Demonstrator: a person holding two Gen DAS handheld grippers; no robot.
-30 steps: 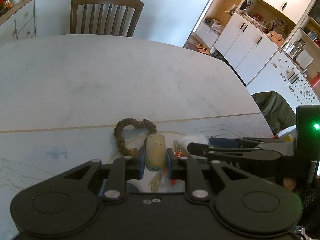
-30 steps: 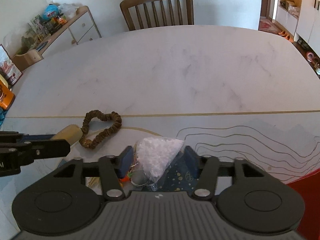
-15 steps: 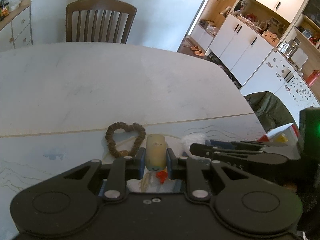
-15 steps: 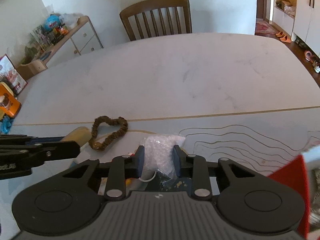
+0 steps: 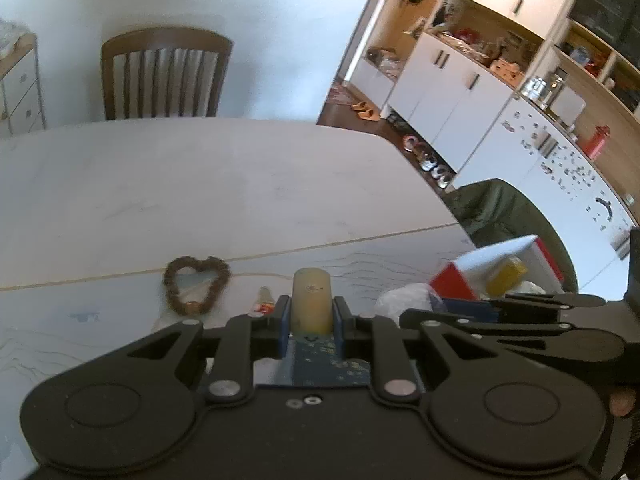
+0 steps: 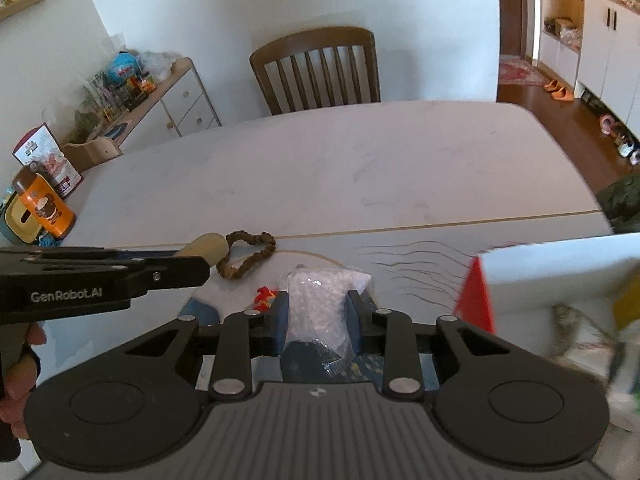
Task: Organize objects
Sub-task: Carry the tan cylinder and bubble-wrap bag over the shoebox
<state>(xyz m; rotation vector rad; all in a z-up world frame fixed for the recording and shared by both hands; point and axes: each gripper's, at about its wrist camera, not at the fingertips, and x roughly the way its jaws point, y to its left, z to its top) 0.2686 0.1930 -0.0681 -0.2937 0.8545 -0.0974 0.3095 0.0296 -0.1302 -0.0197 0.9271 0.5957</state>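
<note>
My left gripper (image 5: 311, 312) is shut on a tan cylinder (image 5: 311, 298), held above the white table (image 5: 200, 184). My right gripper (image 6: 318, 312) is shut on a clear bag of white beads (image 6: 320, 300). From the right wrist view the left gripper (image 6: 202, 262) reaches in from the left with the tan cylinder (image 6: 206, 246) at its tip. A brown heart-shaped scrunchie (image 5: 196, 284) (image 6: 250, 254) lies on the table beyond both. A small red-orange item (image 6: 265, 294) (image 5: 264, 304) lies near it. A red and white box (image 6: 552, 280) (image 5: 496, 268) stands open at the right.
A wooden chair (image 6: 318, 70) stands at the table's far side. An orange canister (image 6: 42, 210) sits at the left table edge, with a sideboard (image 6: 160, 100) behind it. White cabinets (image 5: 460, 92) line the right wall. A dark green chair back (image 5: 496, 208) is beside the table.
Both grippers have lifted and pulled back with their loads. The right jaws closed on the bead bag a second ago. The red and white box has come into view at the right.
</note>
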